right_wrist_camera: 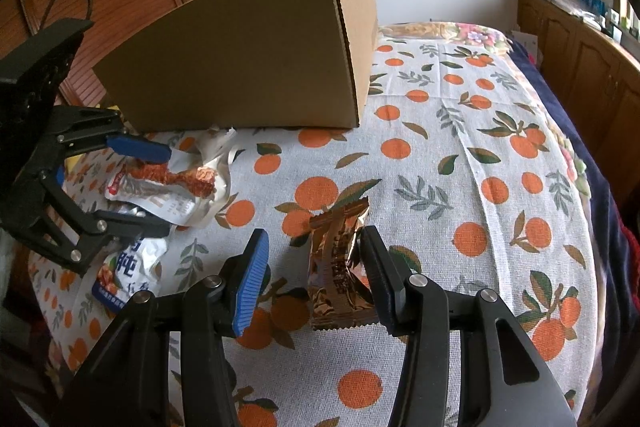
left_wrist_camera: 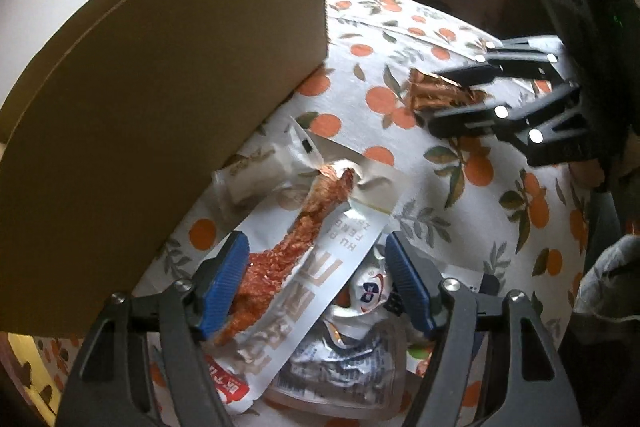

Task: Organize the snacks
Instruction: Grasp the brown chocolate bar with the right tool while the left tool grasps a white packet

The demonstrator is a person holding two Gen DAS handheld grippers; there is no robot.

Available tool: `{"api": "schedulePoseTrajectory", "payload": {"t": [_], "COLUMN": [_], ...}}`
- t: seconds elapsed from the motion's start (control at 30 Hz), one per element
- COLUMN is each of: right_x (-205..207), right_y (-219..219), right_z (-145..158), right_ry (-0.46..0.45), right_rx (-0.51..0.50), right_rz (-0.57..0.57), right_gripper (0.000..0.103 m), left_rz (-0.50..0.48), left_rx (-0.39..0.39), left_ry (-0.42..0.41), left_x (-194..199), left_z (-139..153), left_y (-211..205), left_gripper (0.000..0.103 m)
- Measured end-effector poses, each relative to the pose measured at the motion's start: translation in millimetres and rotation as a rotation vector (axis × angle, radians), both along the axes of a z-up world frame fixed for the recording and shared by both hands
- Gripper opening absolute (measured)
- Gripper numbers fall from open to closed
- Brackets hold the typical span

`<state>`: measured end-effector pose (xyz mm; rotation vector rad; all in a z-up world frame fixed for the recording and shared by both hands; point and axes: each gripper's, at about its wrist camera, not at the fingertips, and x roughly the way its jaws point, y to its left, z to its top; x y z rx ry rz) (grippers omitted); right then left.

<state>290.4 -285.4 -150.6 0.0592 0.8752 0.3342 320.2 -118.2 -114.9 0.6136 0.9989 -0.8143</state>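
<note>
Snack packets [left_wrist_camera: 304, 267] overlapping, lower ones hidden, box [left_wrist_camera: 160, 99] interior unseen

The left wrist camera peers steeply down over a heap of snack packets [left_wrist_camera: 304, 267], close beside the cardboard box [left_wrist_camera: 168, 99]. The right wrist camera looks lower across the orange-print tablecloth [right_wrist_camera: 440, 155]. Both views share box, heap and the bronze packet [right_wrist_camera: 340, 267].

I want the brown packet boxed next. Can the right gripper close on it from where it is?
Probably yes. The right gripper stands open astride the brown snack packet on the orange-print cloth; one finger looks close against it, nothing blocks the other. The left gripper is busy over the snack pile.
</note>
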Motion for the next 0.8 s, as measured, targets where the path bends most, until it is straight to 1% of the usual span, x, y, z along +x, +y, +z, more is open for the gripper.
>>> {"api": "schedulePoseTrajectory", "payload": {"t": [0.23,0.3,0.37,0.47,0.5,0.53,0.57,0.7,0.73,0.77,0.8], "right_x": [0,0,0,0,0,0,0,0,0,0,0], "right_y": [0,-1,-1,-1,-1,-1,-1,-1,-1,-1,0], "right_z": [0,0,0,0,0,0,0,0,0,0,0], "right_ry": [-0.001,-0.001,0.0,-0.001,0.0,0.0,-0.001,-0.001,-0.001,-0.001,-0.001], "right_rx": [-0.001,0.0,0.001,0.0,0.002,0.002,0.001,0.002,0.002,0.002,0.002], "right_rz": [0.0,0.0,0.0,0.0,0.0,0.0,0.0,0.0,0.0,0.0,0.0], "right_gripper": [0.048,0.048,0.048,0.048,0.048,0.048,0.048,0.048,0.048,0.048,0.048], "left_rz": [-0.011,-0.006,0.012,0.021,0.02,0.022,0.03,0.079,0.089,0.095,0.099], "left_rx": [0.031,0.039,0.03,0.013,0.015,0.021,0.019,-0.029,-0.038,-0.046,-0.06], "left_ry": [-0.014,-0.03,-0.016,-0.02,-0.041,-0.072,-0.088,-0.062,-0.062,-0.068,-0.074], "left_x": [0,3,6,7,6,3,2,7,8,7,6], "left_z": [-7,-10,-10,-8,-8,-6,-3,3,5,7,11], "left_y": [-16,-22,-22,-19,-21,-21,-21,-12,-9,-6,-4], "left_gripper": [0.076,0.077,0.077,0.067,0.056,0.042,0.038,0.024,0.02,0.019,0.012]}}
